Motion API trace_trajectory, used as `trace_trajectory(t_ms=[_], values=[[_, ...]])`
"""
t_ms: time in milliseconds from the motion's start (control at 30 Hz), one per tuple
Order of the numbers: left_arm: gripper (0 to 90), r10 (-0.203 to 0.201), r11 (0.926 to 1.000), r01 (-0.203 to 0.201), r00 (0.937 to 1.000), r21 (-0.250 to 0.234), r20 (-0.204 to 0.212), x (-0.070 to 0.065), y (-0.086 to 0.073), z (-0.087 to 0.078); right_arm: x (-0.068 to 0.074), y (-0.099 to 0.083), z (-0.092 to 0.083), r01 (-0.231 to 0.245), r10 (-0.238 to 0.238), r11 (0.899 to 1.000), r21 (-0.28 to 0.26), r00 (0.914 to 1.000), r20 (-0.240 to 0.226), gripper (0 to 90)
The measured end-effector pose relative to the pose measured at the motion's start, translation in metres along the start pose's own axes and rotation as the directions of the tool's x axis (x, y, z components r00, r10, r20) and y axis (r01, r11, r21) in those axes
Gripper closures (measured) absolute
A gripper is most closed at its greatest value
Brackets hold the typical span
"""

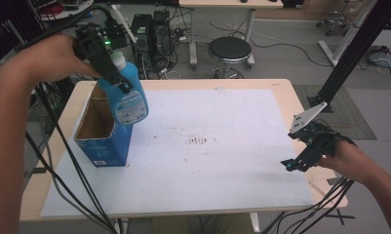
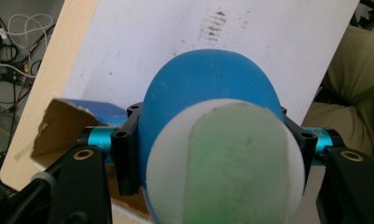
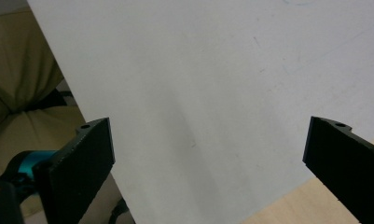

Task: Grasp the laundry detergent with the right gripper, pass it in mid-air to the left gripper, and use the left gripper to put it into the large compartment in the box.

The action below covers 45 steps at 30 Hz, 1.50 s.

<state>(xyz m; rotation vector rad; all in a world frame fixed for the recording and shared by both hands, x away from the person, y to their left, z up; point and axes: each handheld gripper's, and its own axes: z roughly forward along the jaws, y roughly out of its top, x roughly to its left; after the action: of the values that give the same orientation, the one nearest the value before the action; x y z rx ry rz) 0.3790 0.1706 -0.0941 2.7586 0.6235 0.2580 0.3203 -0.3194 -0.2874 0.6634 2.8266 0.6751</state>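
The left gripper (image 1: 116, 78) pinches the smooth, slippery bottle (image 1: 127, 97) near its neck, above the box (image 1: 103, 141); right jaws spread.

Bottle (image 1: 127, 95) above open box (image 1: 101, 130), table's (image 1: 281, 87) left.

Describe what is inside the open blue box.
The blue box shows bare brown cardboard walls; its floor is hidden. The blue bottle, gripped by the left claw, hangs above it.

A blue bottle (image 2: 208, 88) with a white cap (image 2: 224, 163) is clamped between the left gripper (image 2: 212, 154) jaws, above a cardboard box (image 2: 58, 135).
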Motion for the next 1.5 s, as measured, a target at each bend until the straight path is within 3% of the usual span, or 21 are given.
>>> trace_trajectory(t_ms=[267,567,800,1100,1500], values=[[37.9,-0.049,0.9987,0.049,0.9982,-0.013,-0.033,0.015,-0.028,-0.017,-0.002,0.002,0.002,-0.009,0.009,1.0,-0.008,1.0,0.002,1.0],[38.0,-0.034,0.9993,0.033,0.9981,-0.017,-0.052,0.026,-0.046,-0.02,-0.004,0.004,0.004,-0.018,0.018,1.0,-0.006,0.9998,0.003,1.0],[38.0,-0.049,0.9987,0.047,0.9972,-0.021,-0.057,0.036,-0.056,-0.018,-0.006,0.003,0.007,-0.03,0.03,1.0,-0.008,0.9995,0.001,1.0],[38.0,-0.064,0.9979,0.064,0.9952,0.006,-0.074,0.049,-0.073,0.0,-0.01,0.0,0.006,-0.056,0.056,0.998,-0.014,0.9984,0.0,1.0],[38.0,-0.033,0.9986,0.035,0.9987,0.04,-0.038,0.054,-0.089,0.05,-0.01,0.001,0.014,-0.063,0.062,0.998,-0.01,0.9979,-0.019,1.0]])
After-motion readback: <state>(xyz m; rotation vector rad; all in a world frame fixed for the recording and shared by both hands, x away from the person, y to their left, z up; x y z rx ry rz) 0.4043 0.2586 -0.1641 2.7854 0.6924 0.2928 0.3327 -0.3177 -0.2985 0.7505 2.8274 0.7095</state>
